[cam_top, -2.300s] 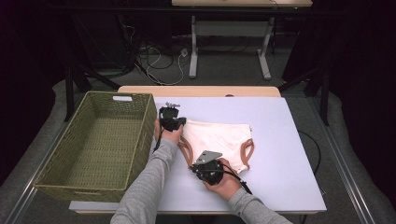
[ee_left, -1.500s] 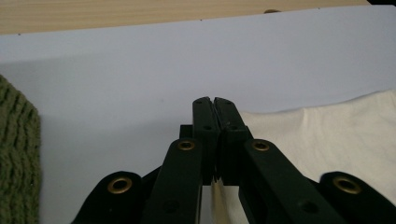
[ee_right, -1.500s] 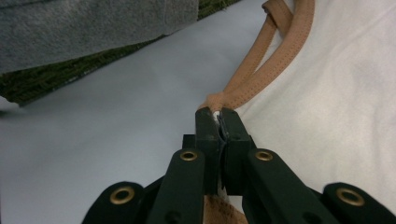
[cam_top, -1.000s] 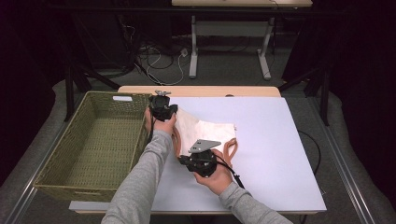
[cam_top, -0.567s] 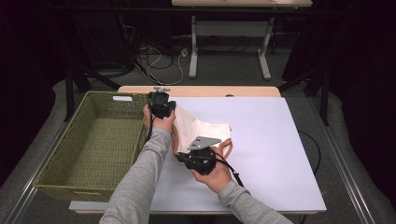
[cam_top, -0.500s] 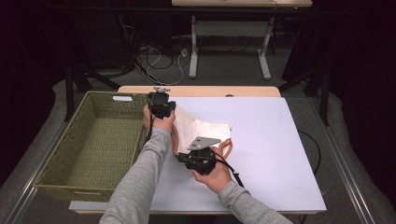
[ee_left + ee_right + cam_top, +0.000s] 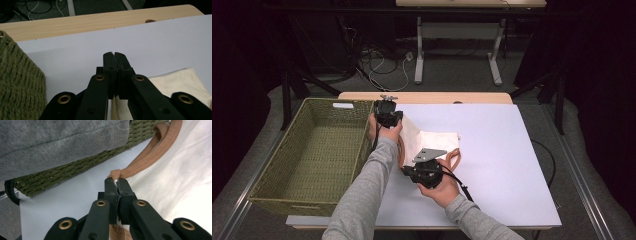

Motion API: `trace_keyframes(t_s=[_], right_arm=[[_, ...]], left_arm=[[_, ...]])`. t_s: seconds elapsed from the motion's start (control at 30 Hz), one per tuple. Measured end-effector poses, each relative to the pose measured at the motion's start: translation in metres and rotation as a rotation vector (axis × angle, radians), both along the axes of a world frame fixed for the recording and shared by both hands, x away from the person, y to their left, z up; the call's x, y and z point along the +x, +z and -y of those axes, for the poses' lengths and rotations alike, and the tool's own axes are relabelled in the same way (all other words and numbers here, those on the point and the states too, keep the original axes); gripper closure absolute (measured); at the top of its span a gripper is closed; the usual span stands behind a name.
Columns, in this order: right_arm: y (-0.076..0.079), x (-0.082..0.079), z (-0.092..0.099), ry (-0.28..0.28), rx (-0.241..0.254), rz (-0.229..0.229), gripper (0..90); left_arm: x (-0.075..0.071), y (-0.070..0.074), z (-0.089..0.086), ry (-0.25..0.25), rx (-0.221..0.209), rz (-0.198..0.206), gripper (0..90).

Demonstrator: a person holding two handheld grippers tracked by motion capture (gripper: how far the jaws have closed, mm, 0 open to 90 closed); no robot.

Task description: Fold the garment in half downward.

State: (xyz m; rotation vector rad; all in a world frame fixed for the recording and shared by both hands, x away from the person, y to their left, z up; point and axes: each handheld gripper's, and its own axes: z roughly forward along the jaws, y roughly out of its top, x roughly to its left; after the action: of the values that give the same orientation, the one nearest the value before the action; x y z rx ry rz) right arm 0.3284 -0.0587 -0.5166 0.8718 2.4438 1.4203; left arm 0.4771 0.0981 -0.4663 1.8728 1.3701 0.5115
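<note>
- Now, the cream cloth garment with brown-orange trim (image 7: 432, 142) lies folded on the white sheet covering the desk (image 7: 512, 165), just right of the olive-green woven rectangular basket (image 7: 312, 155).
- Left claw (image 7: 115, 56) sits at the garment's far corner, next to the basket's far right corner; its jaws are clenched, and cream cloth shows below and behind them in the left gripper view. Whether cloth is pinched between the pads I cannot tell for certain, though the fabric rises toward that claw in the high view (image 7: 388, 113).
- Right claw (image 7: 117, 182) is at the garment's near edge, clenched on the brown-orange trim band (image 7: 150, 155): the band runs out of the jaw tips and a piece of it shows beneath them too.
- From the high view, the right claw (image 7: 409, 172) is near the desk's middle front, with the trim looping just beside it.
- A grey sleeve (image 7: 57, 142) of the left arm crosses above the right claw's camera, between it and the basket.
- On the basket's far rim sits a small white label (image 7: 342, 105); any writing on it is too small to read.
</note>
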Motion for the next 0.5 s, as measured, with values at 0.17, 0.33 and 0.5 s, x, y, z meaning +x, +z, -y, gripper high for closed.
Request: trace_keyframes(t_s=[0.17,0.33,0.5], right_arm=[[-0.005,0.002,0.004,-0.007,-0.006,-0.02,87.8],[-0.007,0.002,0.008,-0.015,-0.008,-0.026,87.8],[-0.005,0.001,0.014,-0.025,0.013,-0.024,87.8]], left_arm=[[0.004,-0.007,0.007,-0.014,0.003,-0.024,88.3],[0.007,-0.009,0.014,-0.025,0.006,-0.031,88.3],[0.009,-0.008,0.021,-0.039,0.011,-0.026,88.3]])
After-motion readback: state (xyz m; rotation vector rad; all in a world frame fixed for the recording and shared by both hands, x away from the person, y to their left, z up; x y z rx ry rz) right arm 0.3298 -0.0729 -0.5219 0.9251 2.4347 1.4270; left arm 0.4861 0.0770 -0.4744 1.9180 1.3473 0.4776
